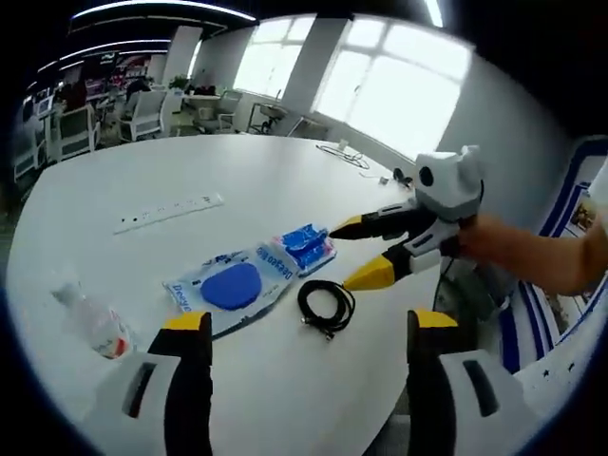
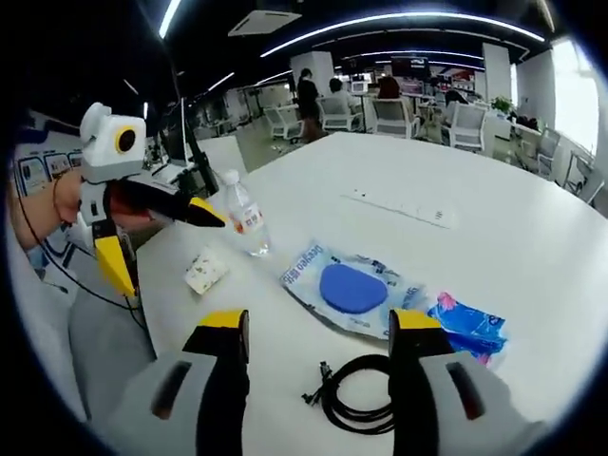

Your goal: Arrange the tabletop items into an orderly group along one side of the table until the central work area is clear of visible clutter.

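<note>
On the white table (image 1: 247, 171) lie a clear packet with a blue disc (image 1: 233, 285), a small blue packet (image 1: 309, 247) and a coiled black cable (image 1: 326, 306). A water bottle (image 1: 95, 323) lies at the near left. My left gripper (image 1: 309, 323) is open above the table's near edge, holding nothing. My right gripper (image 1: 353, 253) reaches in from the right, open, with its tips beside the small blue packet. In the right gripper view, my right gripper (image 2: 318, 323) is open over the cable (image 2: 356, 394). The disc packet (image 2: 351, 290), blue packet (image 2: 470, 328), bottle (image 2: 245, 220), a small white packet (image 2: 204, 271) and the open left gripper (image 2: 169, 251) lie beyond.
A white power strip (image 1: 169, 212) (image 2: 399, 207) lies further across the table. Thin cables (image 1: 347, 155) sit near the far edge by the windows. Office chairs (image 2: 394, 116) and seated people stand beyond the table.
</note>
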Demonstrator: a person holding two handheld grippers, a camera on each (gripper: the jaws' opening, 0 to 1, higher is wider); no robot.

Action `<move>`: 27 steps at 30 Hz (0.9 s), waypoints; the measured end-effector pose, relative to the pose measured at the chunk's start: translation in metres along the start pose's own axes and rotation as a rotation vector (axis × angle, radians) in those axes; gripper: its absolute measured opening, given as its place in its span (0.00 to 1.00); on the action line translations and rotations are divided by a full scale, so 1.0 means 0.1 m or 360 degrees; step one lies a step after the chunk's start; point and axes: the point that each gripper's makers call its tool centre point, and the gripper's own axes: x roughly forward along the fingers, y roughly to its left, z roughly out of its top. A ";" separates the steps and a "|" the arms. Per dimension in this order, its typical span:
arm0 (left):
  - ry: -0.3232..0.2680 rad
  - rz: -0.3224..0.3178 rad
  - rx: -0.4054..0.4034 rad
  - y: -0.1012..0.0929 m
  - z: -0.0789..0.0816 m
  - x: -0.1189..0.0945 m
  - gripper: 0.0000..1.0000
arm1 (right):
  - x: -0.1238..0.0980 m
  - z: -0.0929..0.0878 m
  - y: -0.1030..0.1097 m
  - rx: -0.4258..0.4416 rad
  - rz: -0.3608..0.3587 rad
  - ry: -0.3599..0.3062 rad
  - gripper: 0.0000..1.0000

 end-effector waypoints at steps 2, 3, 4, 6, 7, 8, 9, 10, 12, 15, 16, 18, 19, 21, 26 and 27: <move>-0.0020 0.0014 0.0002 0.02 0.01 -0.09 0.87 | -0.01 0.05 0.04 -0.0012 0.0009 -0.0020 0.58; -0.0033 0.0018 0.0003 0.03 0.01 -0.13 0.87 | -0.01 0.07 0.06 -0.0018 0.0013 -0.0024 0.58; -0.0038 0.0026 -0.0004 0.04 0.01 -0.17 0.87 | -0.01 0.09 0.08 -0.0027 0.0016 -0.0025 0.58; -0.0055 0.0031 0.0001 0.05 0.02 -0.24 0.87 | -0.01 0.13 0.15 -0.0049 0.0030 -0.0034 0.58; -0.0059 0.0038 0.0000 0.06 0.01 -0.28 0.87 | -0.01 0.15 0.17 -0.0055 0.0035 -0.0039 0.58; -0.0061 0.0041 0.0004 0.06 0.01 -0.30 0.87 | -0.01 0.16 0.20 -0.0062 0.0042 -0.0043 0.58; -0.0074 0.0046 0.0011 0.07 0.02 -0.35 0.87 | -0.01 0.18 0.24 -0.0072 0.0046 -0.0038 0.58; -0.0081 0.0048 0.0005 0.07 0.01 -0.37 0.87 | -0.02 0.20 0.26 -0.0085 0.0051 -0.0046 0.58; -0.0094 0.0050 0.0006 0.07 0.01 -0.44 0.87 | -0.02 0.24 0.29 -0.0093 0.0075 -0.0069 0.59; -0.0099 0.0070 0.0019 0.09 -0.04 -0.57 0.87 | -0.03 0.30 0.40 -0.0129 0.0101 -0.0080 0.59; -0.0108 0.0076 0.0022 0.10 -0.05 -0.61 0.87 | -0.04 0.32 0.43 -0.0132 0.0111 -0.0083 0.60; -0.0123 0.0090 0.0011 0.13 -0.06 -0.69 0.87 | -0.04 0.34 0.48 -0.0149 0.0133 -0.0078 0.60; -0.0136 0.0102 0.0004 0.15 -0.07 -0.76 0.87 | -0.03 0.35 0.51 -0.0160 0.0140 -0.0078 0.60; -0.0158 0.0125 -0.0008 0.19 -0.08 -0.86 0.87 | -0.02 0.36 0.57 -0.0183 0.0160 -0.0072 0.61; -0.0192 0.0206 -0.0039 0.35 -0.19 -1.18 0.87 | 0.06 0.44 0.78 -0.0218 0.0270 -0.0073 0.62; -0.0198 0.0212 -0.0044 0.37 -0.21 -1.23 0.87 | 0.07 0.45 0.83 -0.0243 0.0289 -0.0070 0.61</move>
